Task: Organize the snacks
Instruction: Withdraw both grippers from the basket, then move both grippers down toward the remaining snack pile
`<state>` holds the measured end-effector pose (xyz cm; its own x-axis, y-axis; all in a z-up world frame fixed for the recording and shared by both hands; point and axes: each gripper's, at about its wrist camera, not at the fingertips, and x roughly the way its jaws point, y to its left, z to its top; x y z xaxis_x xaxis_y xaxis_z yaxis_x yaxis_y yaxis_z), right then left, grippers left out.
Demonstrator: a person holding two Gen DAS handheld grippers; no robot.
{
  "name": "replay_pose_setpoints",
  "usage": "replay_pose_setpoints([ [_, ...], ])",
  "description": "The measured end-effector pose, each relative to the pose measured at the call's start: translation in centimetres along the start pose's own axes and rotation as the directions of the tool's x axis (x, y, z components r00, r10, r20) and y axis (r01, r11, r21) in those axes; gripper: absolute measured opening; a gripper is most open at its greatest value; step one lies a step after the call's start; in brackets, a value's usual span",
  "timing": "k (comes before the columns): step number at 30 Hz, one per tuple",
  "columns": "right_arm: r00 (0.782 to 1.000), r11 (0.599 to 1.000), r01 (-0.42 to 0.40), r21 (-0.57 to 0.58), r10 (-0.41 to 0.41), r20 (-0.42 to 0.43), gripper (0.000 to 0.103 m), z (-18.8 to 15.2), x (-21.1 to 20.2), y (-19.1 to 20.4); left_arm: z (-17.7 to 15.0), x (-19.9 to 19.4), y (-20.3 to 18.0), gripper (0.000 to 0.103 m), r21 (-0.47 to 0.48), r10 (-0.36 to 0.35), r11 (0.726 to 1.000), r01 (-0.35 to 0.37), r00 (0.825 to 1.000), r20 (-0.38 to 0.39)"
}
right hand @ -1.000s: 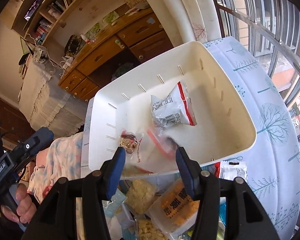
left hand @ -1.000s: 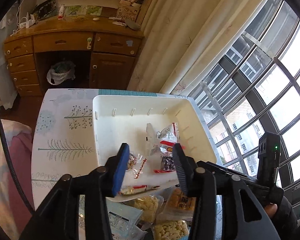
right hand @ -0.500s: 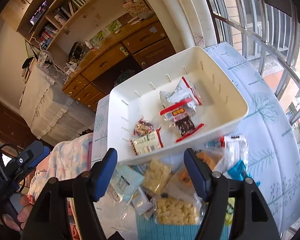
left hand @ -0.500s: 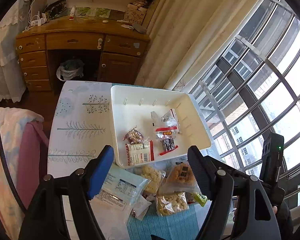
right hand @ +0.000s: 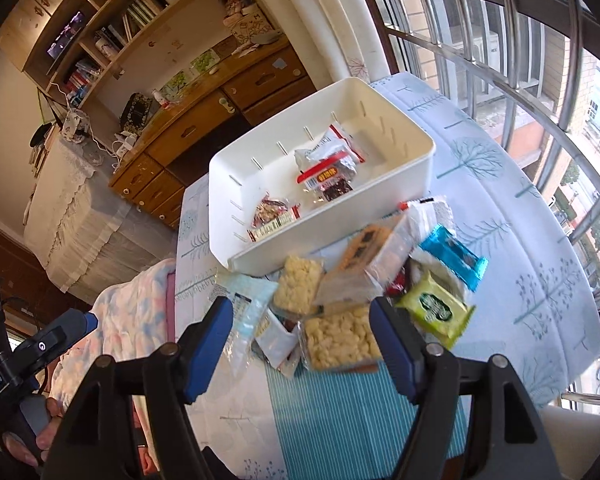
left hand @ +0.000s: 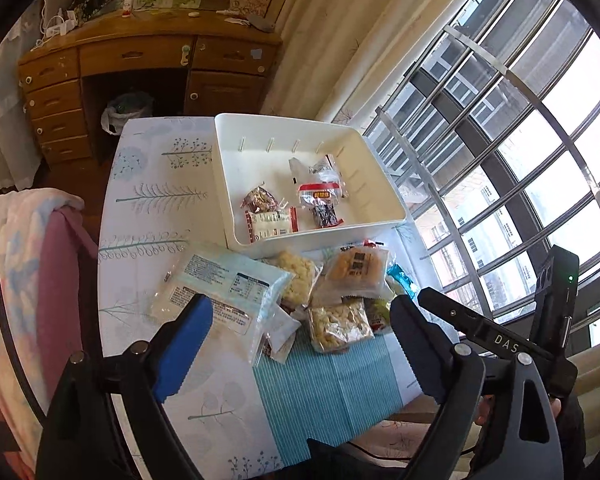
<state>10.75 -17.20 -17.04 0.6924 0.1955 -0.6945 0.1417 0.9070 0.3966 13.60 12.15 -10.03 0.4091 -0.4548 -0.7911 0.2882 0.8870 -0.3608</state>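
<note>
A white bin [left hand: 380, 152] [right hand: 416, 136] stands on the table and holds several snack packets, among them a red-topped packet [left hand: 318, 196] [right hand: 324, 176] and a striped wafer packet [left hand: 268, 222] [right hand: 274, 224]. In front of it lies a pile of loose snacks: a pale blue packet [left hand: 220, 288] [right hand: 244, 304], puffed-snack packs [left hand: 338, 322] [right hand: 340, 342], a cracker pack [left hand: 356, 268] [right hand: 366, 246], a blue bar [right hand: 452, 256] and a green packet [right hand: 434, 308]. My left gripper [left hand: 298, 336] and right gripper [right hand: 308, 346] are both open and empty, held above the near side of the pile.
The table wears a white tree-print cloth [left hand: 152, 200] with a teal striped mat [left hand: 332, 392] at the near edge. A wooden desk [left hand: 140, 52] stands behind, a window with bars [left hand: 500, 140] to the right, a blanket-covered seat [left hand: 24, 248] to the left.
Both grippers have pulled back and up from the bin and opened wide. Packets that were between the jaws now lie in the bin.
</note>
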Motion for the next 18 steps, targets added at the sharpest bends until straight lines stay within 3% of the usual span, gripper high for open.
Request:
replay_pose_setpoints([
  [7, 0.999, 0.998, 0.047, -0.041, -0.048, -0.007, 0.072, -1.7, -0.9, -1.4, -0.9, 0.1, -1.3, 0.089, 0.005, 0.001, 1.0, -0.001, 1.0, -0.009],
  [18, 0.989, 0.975, 0.132, -0.18, -0.142, -0.039, 0.073, -2.4, -1.5, -5.0, -1.0, 3.0, -5.0, 0.089, -0.043, 0.079, 0.996, -0.082, 0.995, -0.069],
])
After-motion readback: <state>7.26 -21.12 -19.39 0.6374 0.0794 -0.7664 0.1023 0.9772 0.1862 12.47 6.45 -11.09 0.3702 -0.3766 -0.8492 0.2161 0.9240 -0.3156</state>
